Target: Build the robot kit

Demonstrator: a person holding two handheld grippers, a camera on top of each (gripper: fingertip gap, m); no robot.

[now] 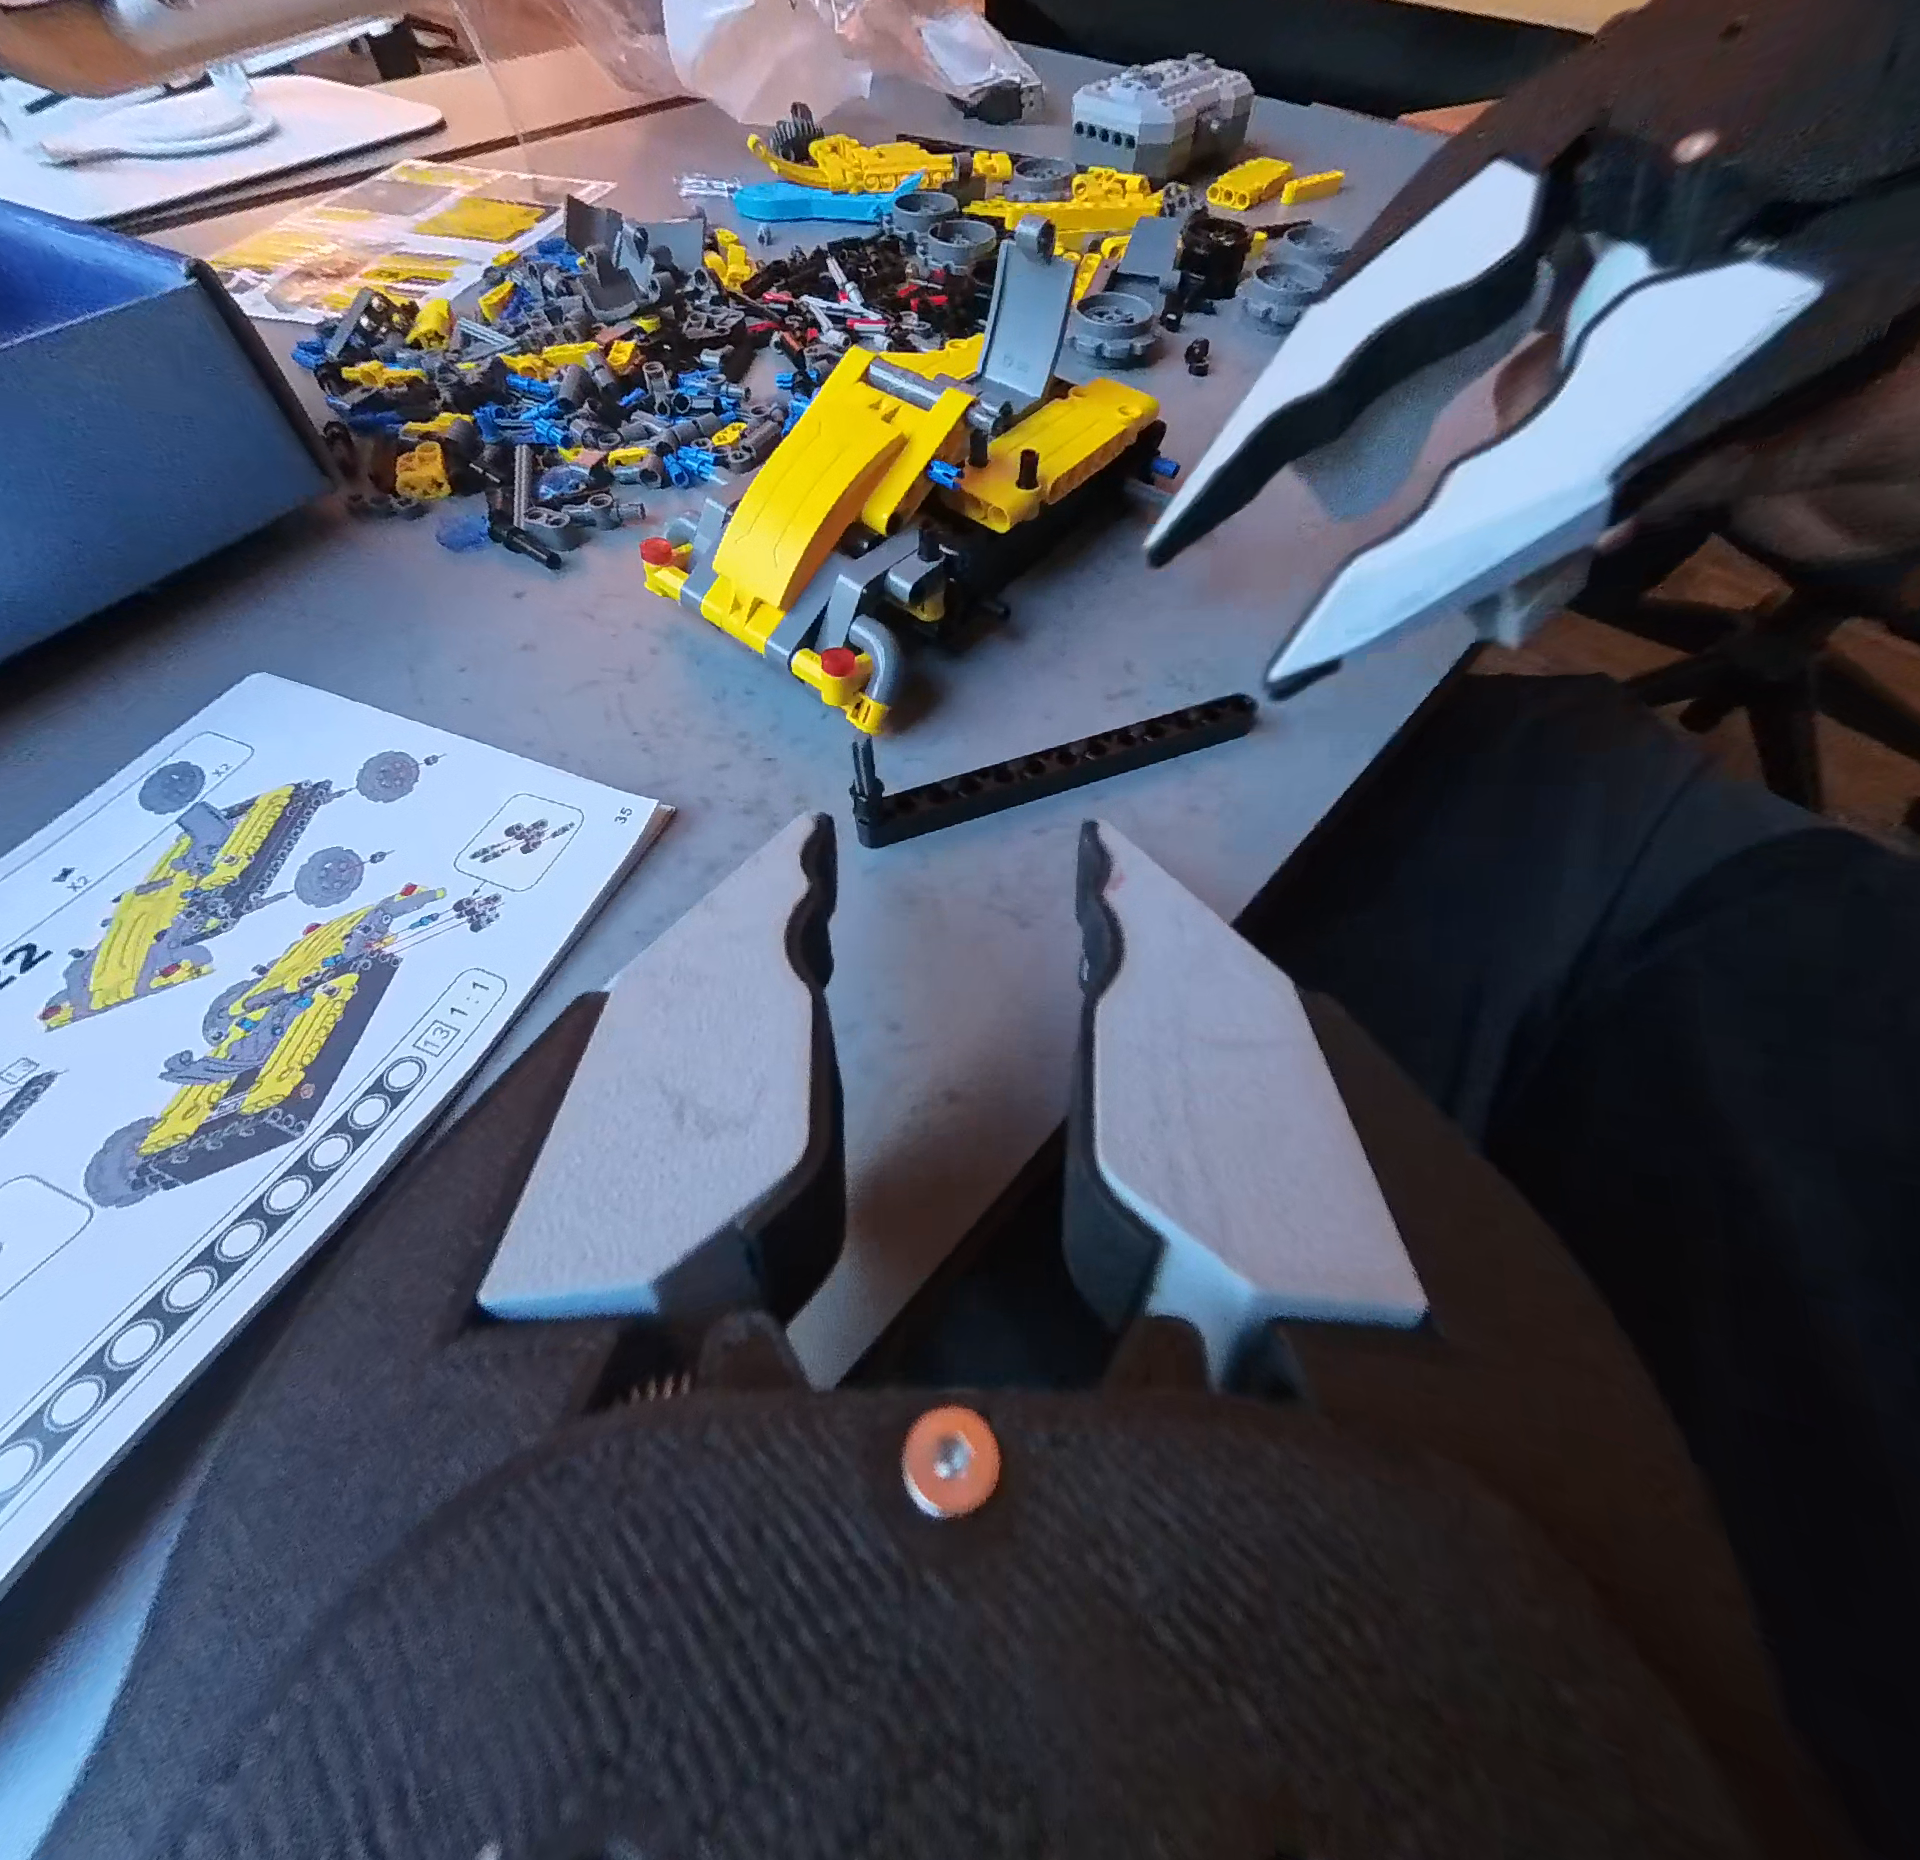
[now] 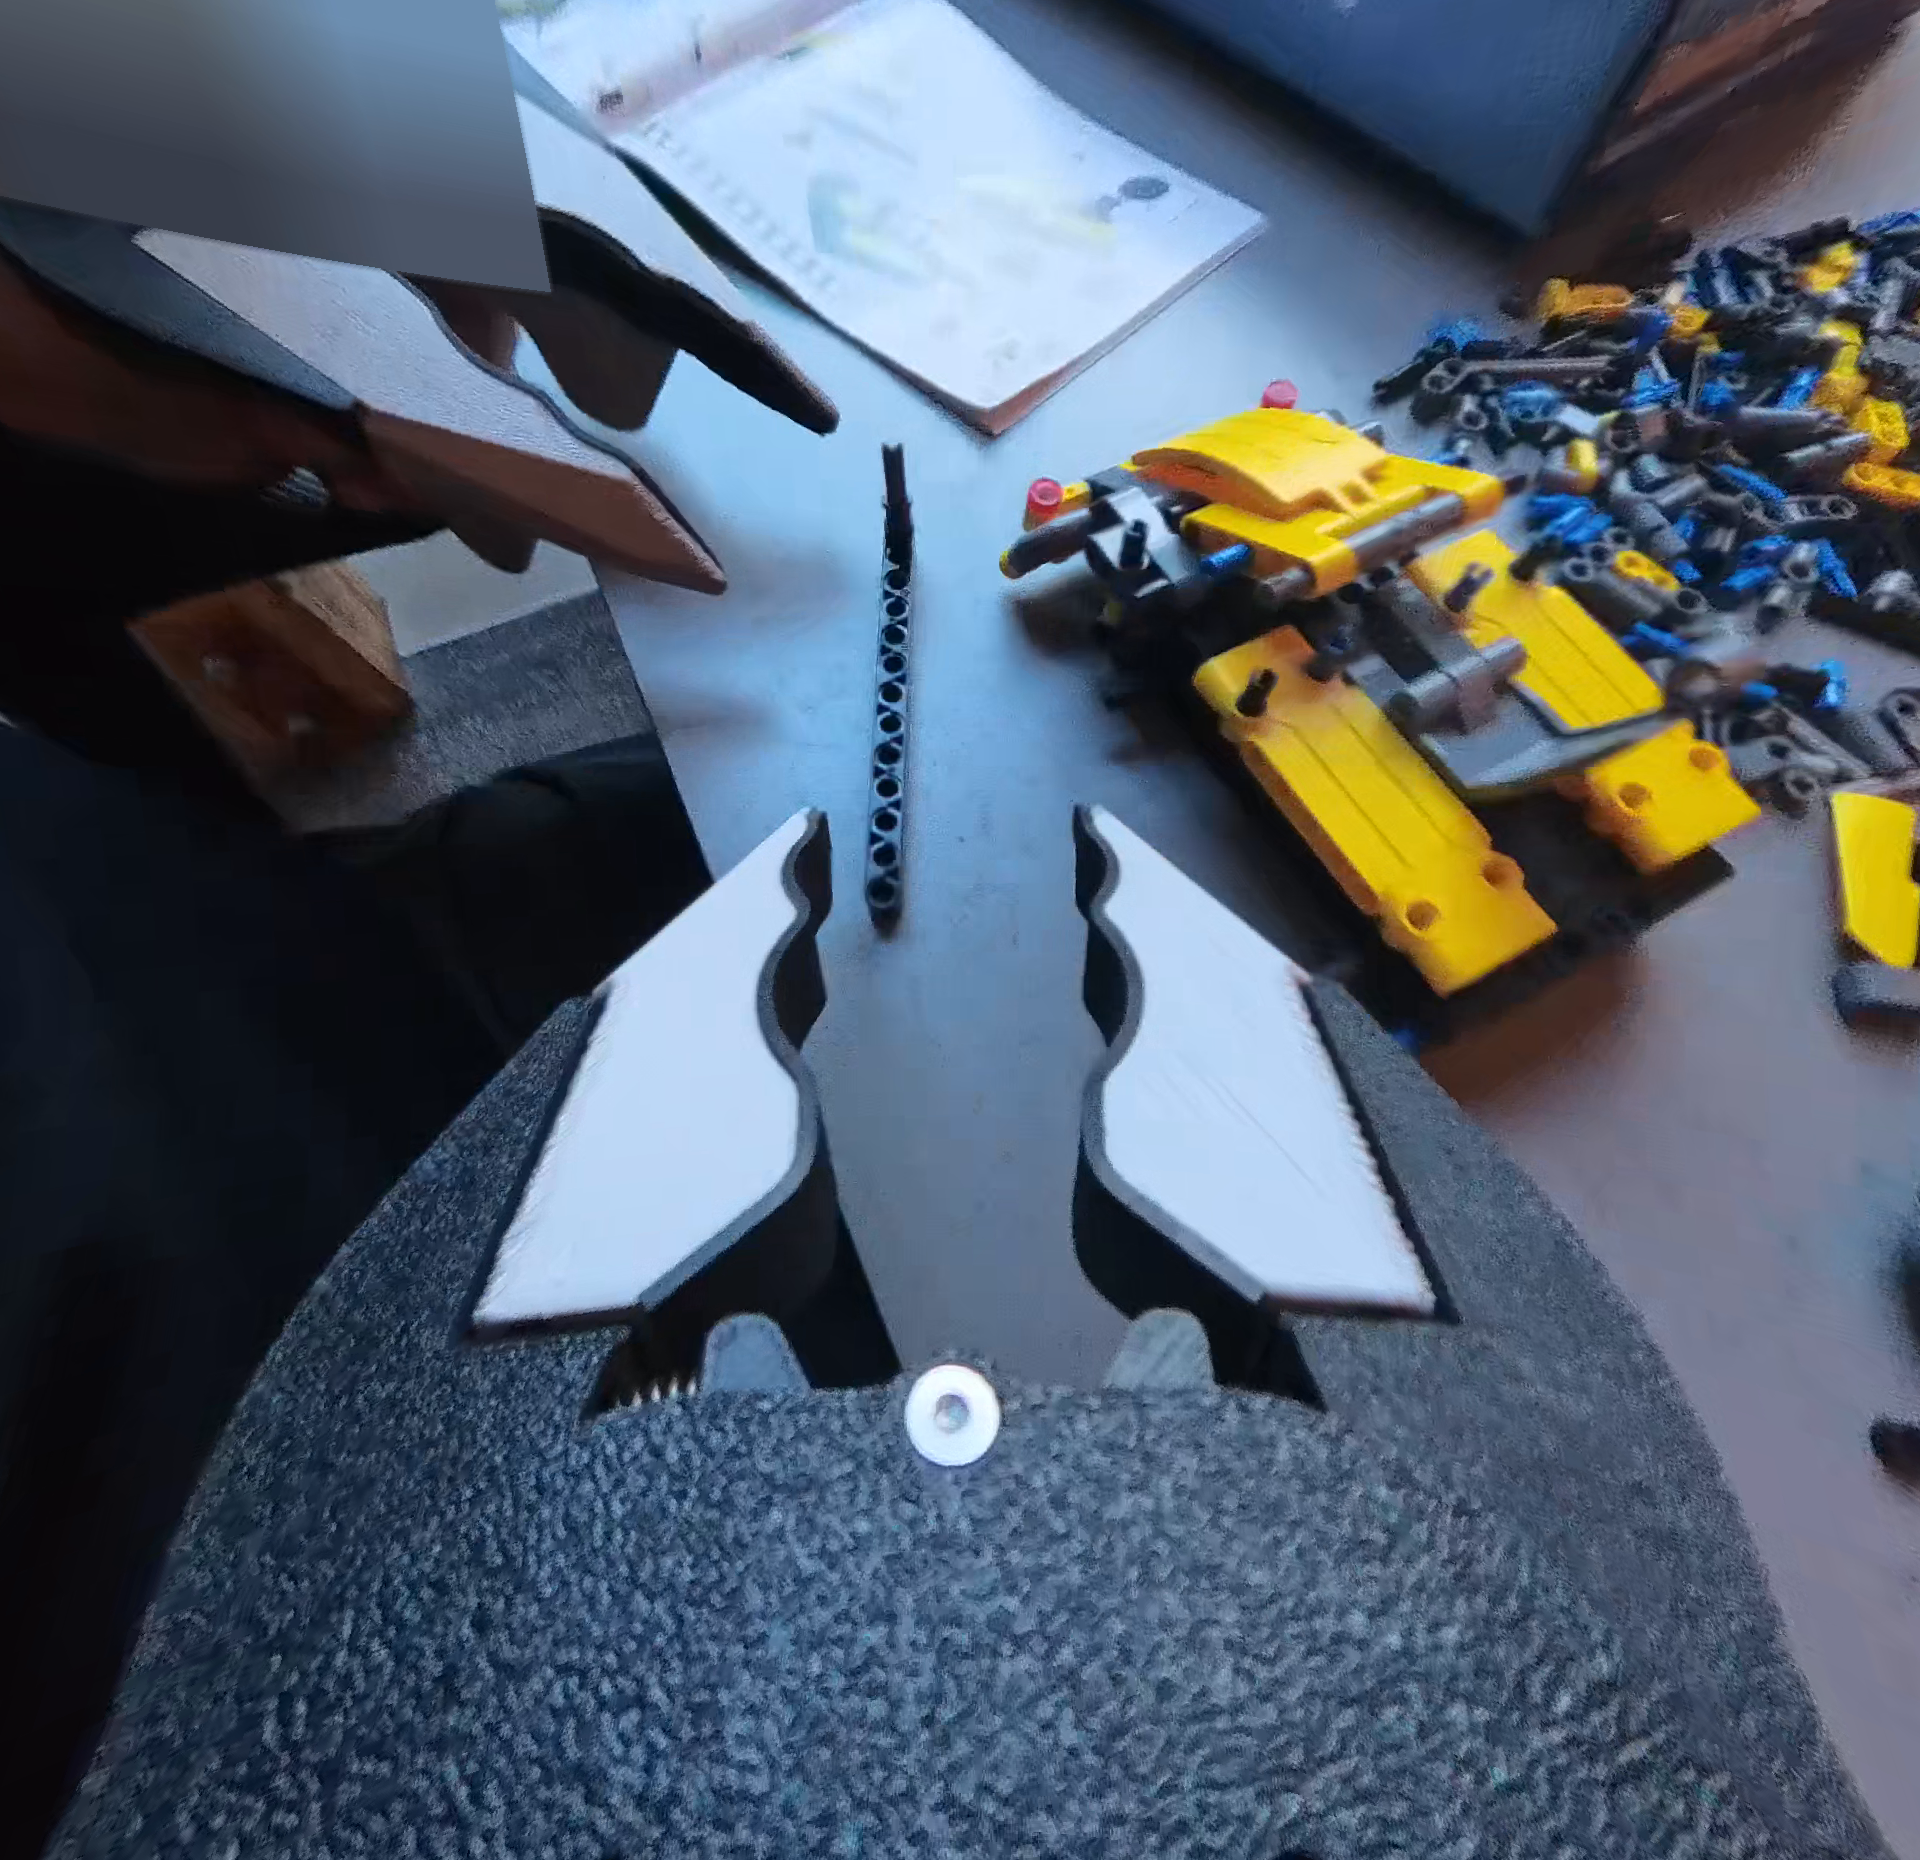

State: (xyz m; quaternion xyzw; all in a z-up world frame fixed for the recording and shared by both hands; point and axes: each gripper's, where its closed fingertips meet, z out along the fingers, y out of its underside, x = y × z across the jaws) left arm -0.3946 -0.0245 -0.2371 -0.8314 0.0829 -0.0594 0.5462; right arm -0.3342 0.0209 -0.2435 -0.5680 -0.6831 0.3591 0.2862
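Both tools, left (image 1: 956, 844) and right (image 2: 951, 834), spread empty near black beam (image 2: 891, 740); yellow model (image 2: 1382, 688) beside.

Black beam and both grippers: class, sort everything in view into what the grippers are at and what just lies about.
At the grippers: black beam, left gripper, right gripper, both open.

Lying about: yellow model, loose parts, booklet, blue box, plastic bag.

The dark blue cardboard box (image 1: 114, 408) at the worktop's left side runs off the picture's edge. The open white instruction booklet (image 1: 239, 1062) near the front edge is also cut off, and it is blurred in the right wrist view. The heap of small blue, black and yellow plastic parts (image 2: 1704, 480) is too smeared to sort there.
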